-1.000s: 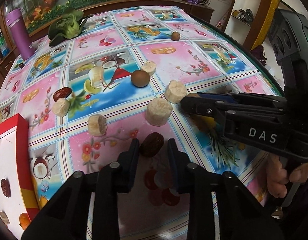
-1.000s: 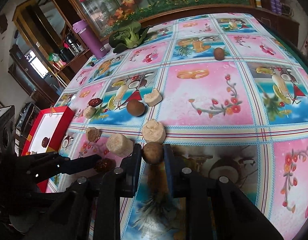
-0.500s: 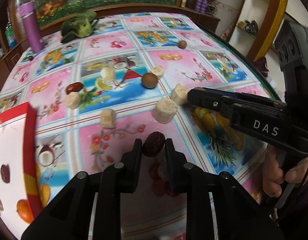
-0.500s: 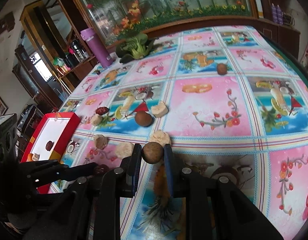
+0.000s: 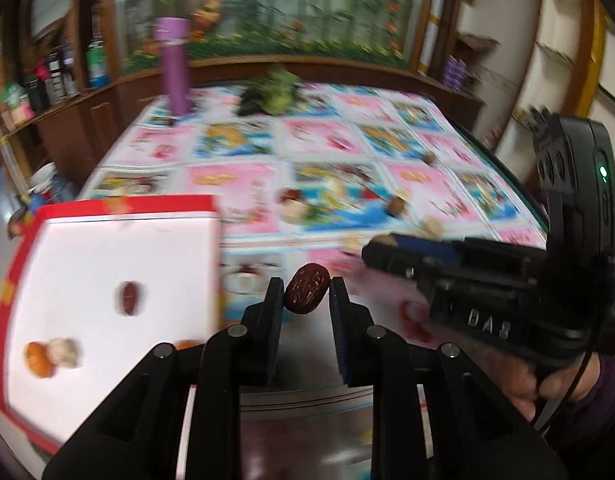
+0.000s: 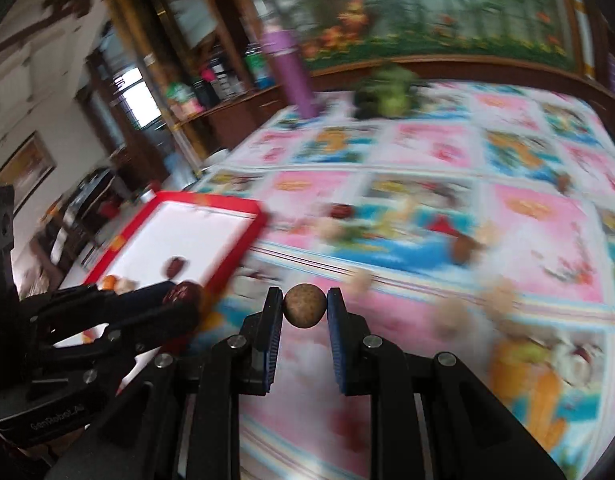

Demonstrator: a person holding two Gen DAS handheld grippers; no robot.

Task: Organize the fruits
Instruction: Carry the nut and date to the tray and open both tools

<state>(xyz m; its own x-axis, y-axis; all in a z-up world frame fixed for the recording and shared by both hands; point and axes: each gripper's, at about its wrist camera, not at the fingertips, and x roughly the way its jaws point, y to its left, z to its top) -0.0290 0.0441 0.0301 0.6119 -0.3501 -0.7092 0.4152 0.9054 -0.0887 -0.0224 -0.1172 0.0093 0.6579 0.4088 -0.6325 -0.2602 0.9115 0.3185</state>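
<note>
My left gripper is shut on a wrinkled red date and holds it in the air just right of the red-rimmed white tray. The tray holds another date, an orange fruit and a pale piece. My right gripper is shut on a round brown fruit above the patterned tablecloth. In the right wrist view the left gripper with its date sits at the tray's near corner. Both views are motion-blurred.
Loose fruits lie on the cloth: a brown round one, pale chunks and a date. A purple bottle and a green vegetable stand at the far edge. A hand holds the right gripper.
Both grippers have risen off the table and swung left toward the tray, each still carrying its fruit. The tray now fills much more of the left wrist view.
</note>
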